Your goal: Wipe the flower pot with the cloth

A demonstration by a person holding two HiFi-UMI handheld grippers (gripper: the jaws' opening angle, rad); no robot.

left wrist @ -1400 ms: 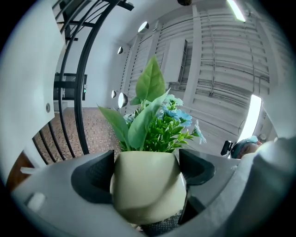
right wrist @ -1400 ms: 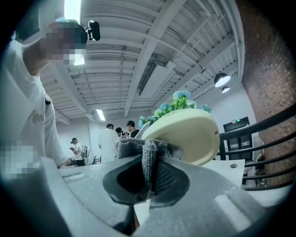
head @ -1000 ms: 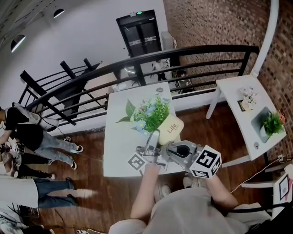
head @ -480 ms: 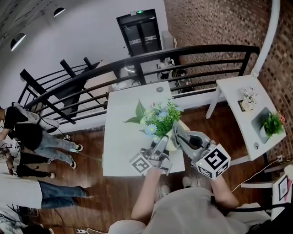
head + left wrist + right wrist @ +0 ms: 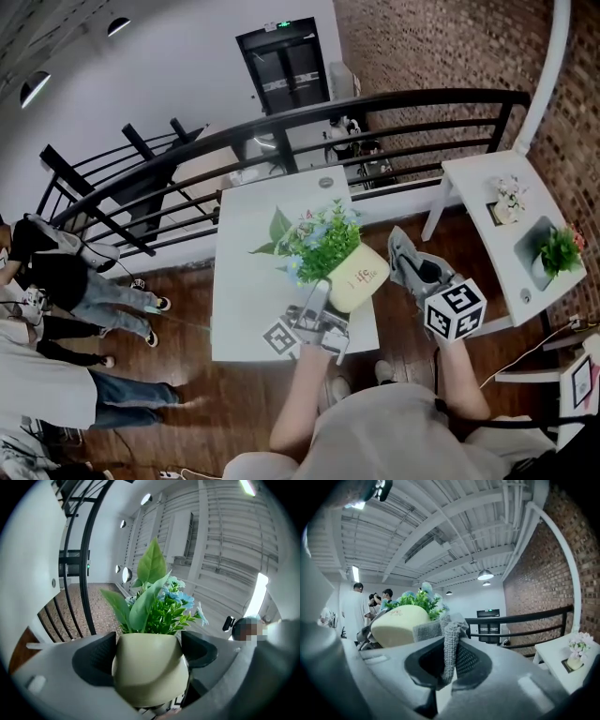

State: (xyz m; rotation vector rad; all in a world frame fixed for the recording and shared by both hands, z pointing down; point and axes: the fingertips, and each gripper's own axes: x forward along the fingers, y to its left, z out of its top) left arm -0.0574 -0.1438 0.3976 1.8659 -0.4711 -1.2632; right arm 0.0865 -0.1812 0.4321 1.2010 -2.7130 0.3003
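The left tongs (image 5: 321, 302) (image 5: 147, 654) pinch the cream flower pot (image 5: 358, 277) (image 5: 147, 667) at its base, one jaw against each side. The flower pot is tilted over the near right part of the white desk (image 5: 244, 281), and its green plant (image 5: 314, 239) leans toward the desk's centre. The right tongs (image 5: 412, 267) (image 5: 447, 660) are pressed together on a grey knitted cloth (image 5: 398, 246) (image 5: 449, 639). The cloth is just beside the flower pot's right side; contact cannot be confirmed.
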